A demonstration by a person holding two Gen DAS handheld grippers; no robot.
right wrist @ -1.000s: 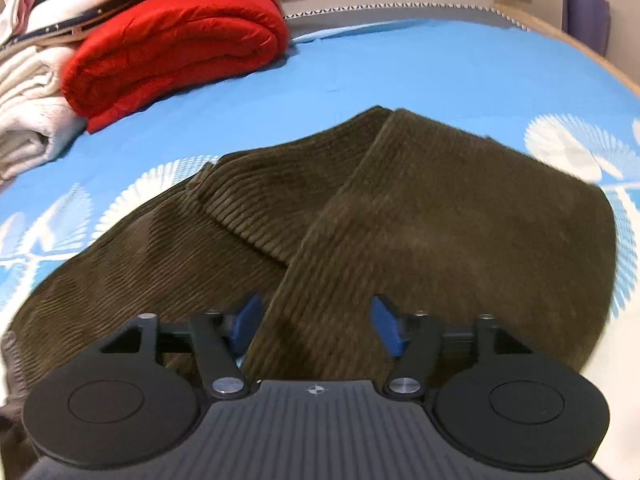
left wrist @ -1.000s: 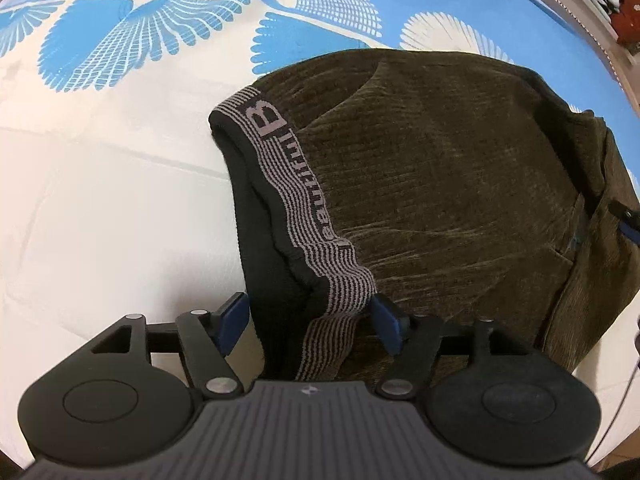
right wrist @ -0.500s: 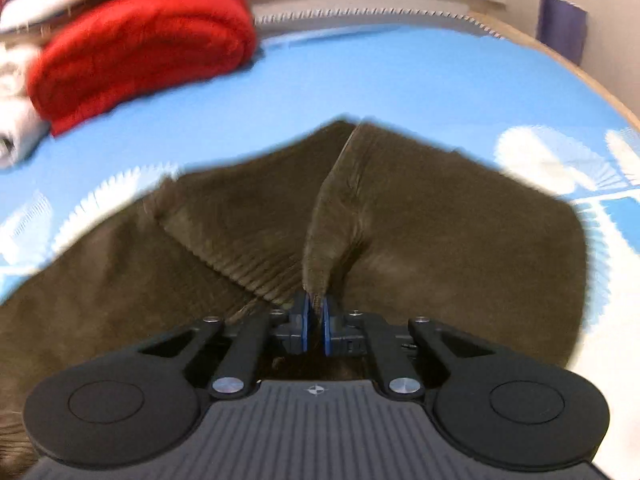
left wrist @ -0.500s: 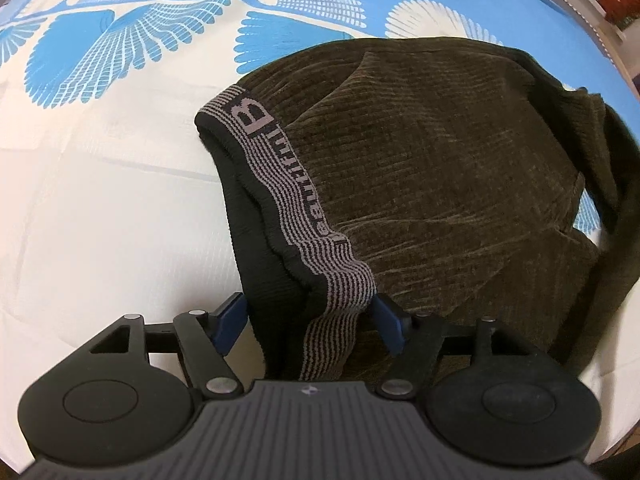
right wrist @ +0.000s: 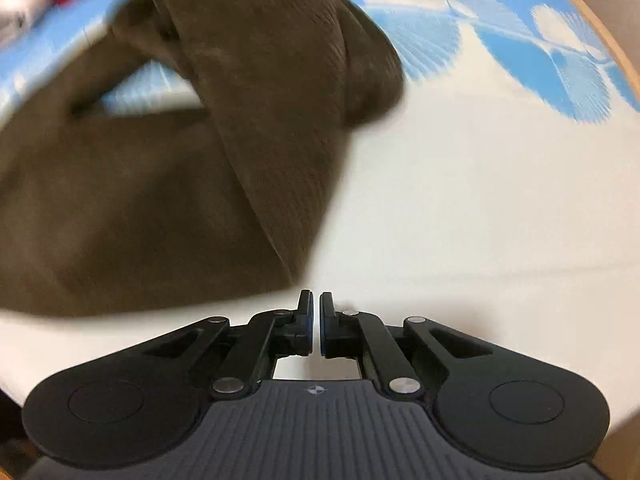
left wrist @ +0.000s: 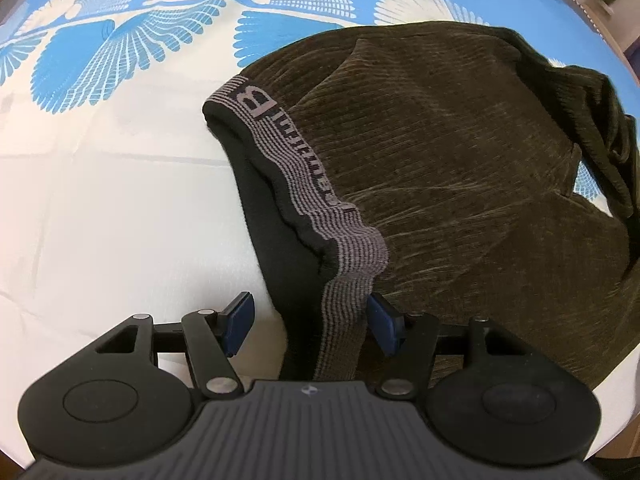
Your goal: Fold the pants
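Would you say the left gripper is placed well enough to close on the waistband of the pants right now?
Probably yes: the left gripper is open with the striped waistband lying between its blue fingertips, and nothing else on the bedsheet blocks it.

Ribbed brown corduroy pants [left wrist: 460, 168] — soft, matt cloth, striped knit elastic waistband [left wrist: 288, 168], smooth printed cotton-like sheet [left wrist: 100, 184], matt black plastic grippers — left [left wrist: 310, 320], right [right wrist: 314, 320], shiny metal rivets [right wrist: 404, 385]

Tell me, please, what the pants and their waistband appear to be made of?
The pants look like brown corduroy: fine parallel ribs with a soft, matte nap. The waistband seems a knitted elastic, grey with thin dark stripes and woven lettering, slightly wavy along its edge.
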